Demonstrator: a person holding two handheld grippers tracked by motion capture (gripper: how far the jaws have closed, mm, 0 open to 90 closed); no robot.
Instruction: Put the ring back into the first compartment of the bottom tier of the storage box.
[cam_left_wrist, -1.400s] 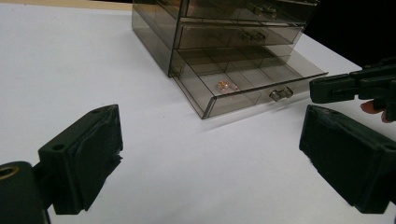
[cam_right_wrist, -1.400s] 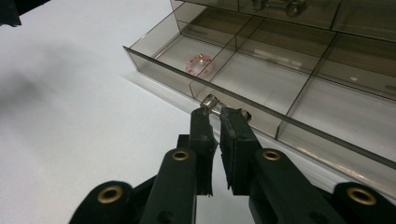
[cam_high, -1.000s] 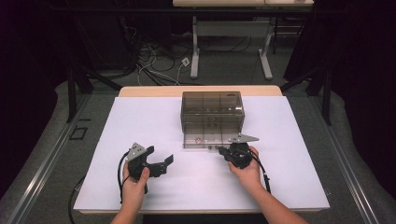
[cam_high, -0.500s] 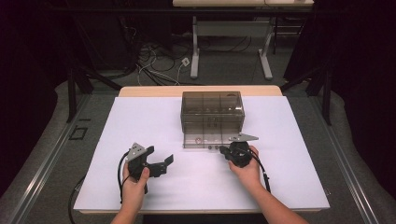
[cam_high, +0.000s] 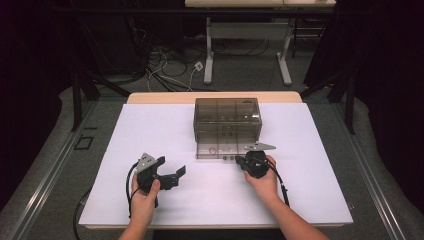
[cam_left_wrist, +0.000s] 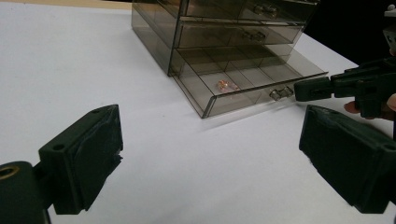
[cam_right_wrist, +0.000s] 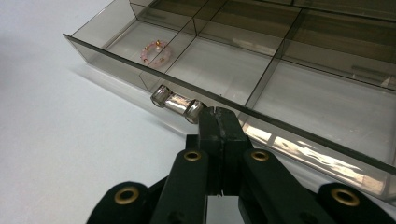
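You worked on a white table (cam_high: 150, 125) in a dark room, left gripper (cam_high: 172, 175) spread wide, right gripper (cam_high: 239, 159) pressed together beside the drawer handle (cam_right_wrist: 177, 102).

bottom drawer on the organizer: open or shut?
Open. The bottom drawer juts out past the organizer front, compartments exposed, a pink ring in one. The shut right gripper is at its handle.
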